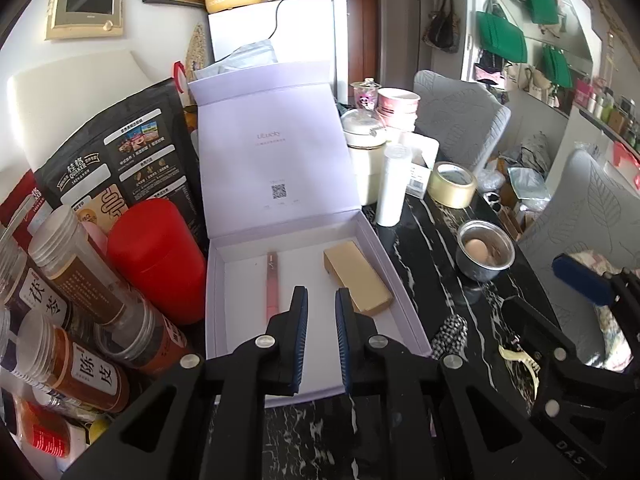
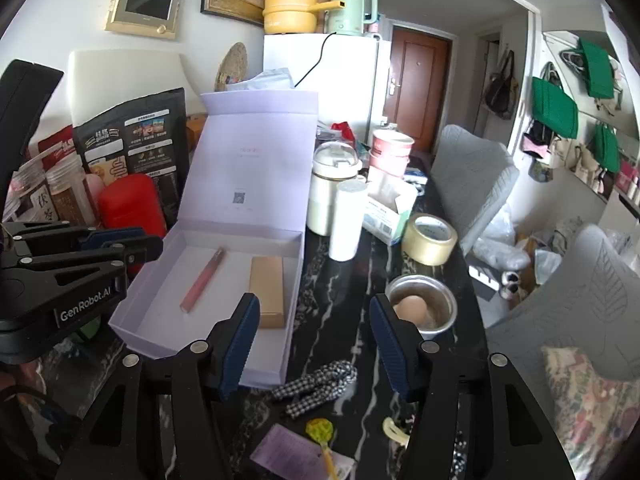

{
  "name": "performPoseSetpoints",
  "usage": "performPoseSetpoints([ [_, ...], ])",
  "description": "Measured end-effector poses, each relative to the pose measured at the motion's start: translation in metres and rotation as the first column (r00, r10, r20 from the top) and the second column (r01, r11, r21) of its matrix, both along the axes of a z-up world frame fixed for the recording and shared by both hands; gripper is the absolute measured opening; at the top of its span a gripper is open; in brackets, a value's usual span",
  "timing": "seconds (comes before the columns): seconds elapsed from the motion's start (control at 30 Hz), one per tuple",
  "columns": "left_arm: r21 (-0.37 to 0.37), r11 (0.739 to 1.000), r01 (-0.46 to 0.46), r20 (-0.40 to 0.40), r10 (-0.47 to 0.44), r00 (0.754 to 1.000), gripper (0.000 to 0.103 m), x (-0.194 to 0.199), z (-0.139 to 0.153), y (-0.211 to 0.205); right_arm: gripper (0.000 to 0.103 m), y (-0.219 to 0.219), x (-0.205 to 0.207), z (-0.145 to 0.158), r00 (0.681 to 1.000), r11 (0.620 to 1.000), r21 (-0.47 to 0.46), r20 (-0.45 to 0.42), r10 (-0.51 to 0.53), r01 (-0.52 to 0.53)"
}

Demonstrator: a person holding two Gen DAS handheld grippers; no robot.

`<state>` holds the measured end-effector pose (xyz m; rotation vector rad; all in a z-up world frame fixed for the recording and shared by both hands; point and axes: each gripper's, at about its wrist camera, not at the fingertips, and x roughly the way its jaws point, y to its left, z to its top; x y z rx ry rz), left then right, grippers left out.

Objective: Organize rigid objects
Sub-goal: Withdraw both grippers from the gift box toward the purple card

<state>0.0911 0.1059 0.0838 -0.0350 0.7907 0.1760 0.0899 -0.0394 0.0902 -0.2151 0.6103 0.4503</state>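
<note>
Lilac cardboard is what both cams are staring at: the box (image 1: 404,312) sits open on the black marble table (image 1: 424,240), lid propped up at the back. Inside it I've got a pink pen (image 1: 273,280) lying on the left half and a gold bar-shaped box (image 1: 358,282) on the right half, apart from each other, both flat on the floor of the box.

My left gripper (image 1: 321,300) hangs over the near part of the box with its fingers drawn nearly together, just a slim gap, and nothing pinched in there. From the left cam, the pen is at about 11 o'clock from the tips and the gold box at about 1 o'clock.

My right gripper (image 2: 314,308) has its fingers spread wide with nothing between them, just table showing through. It's over the table right of the box. On the right cam, the steel bowl (image 2: 440,300) with an egg (image 2: 412,306) in it is at 3 o'clock from the tips, just past the right finger. The checkered scrunchie (image 2: 320,386) is at 6 o'clock, on the table near the box's front corner. A tape roll (image 2: 430,240) is at 1 o'clock, further back.

Left of the box is a red canister (image 1: 158,260) and a pile of spice jars (image 1: 80,320).
</note>
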Motion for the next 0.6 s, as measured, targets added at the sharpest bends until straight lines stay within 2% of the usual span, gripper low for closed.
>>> performPoseSetpoints([
  [0.23,0.032,0.998,0.049,-0.014,-0.049,0.999,0.016,-0.012,-0.007,-0.019,0.071,-0.021,-0.022,0.004,0.999,0.999,0.003,0.022,-0.035,0.035],
  [0.27,0.034,0.998,0.060,-0.017,-0.059,0.998,0.029,-0.013,-0.008,-0.022,0.071,-0.024,-0.026,0.004,0.999,0.999,0.000,0.027,-0.042,0.042],
  [0.3,0.034,0.997,0.072,-0.022,-0.071,0.997,0.062,-0.014,-0.010,-0.025,0.071,-0.027,-0.030,0.004,0.998,0.999,-0.004,0.031,-0.051,0.051],
  [0.37,0.025,0.995,0.097,-0.008,-0.097,0.995,0.103,-0.016,-0.012,-0.028,0.074,-0.033,-0.037,0.003,0.997,0.998,-0.013,0.040,-0.066,0.067],
  [0.6,0.020,0.989,0.150,-0.015,-0.149,0.989,0.103,-0.020,-0.025,-0.045,0.075,-0.063,-0.056,-0.005,0.989,0.989,-0.014,0.028,-0.147,0.147],
])
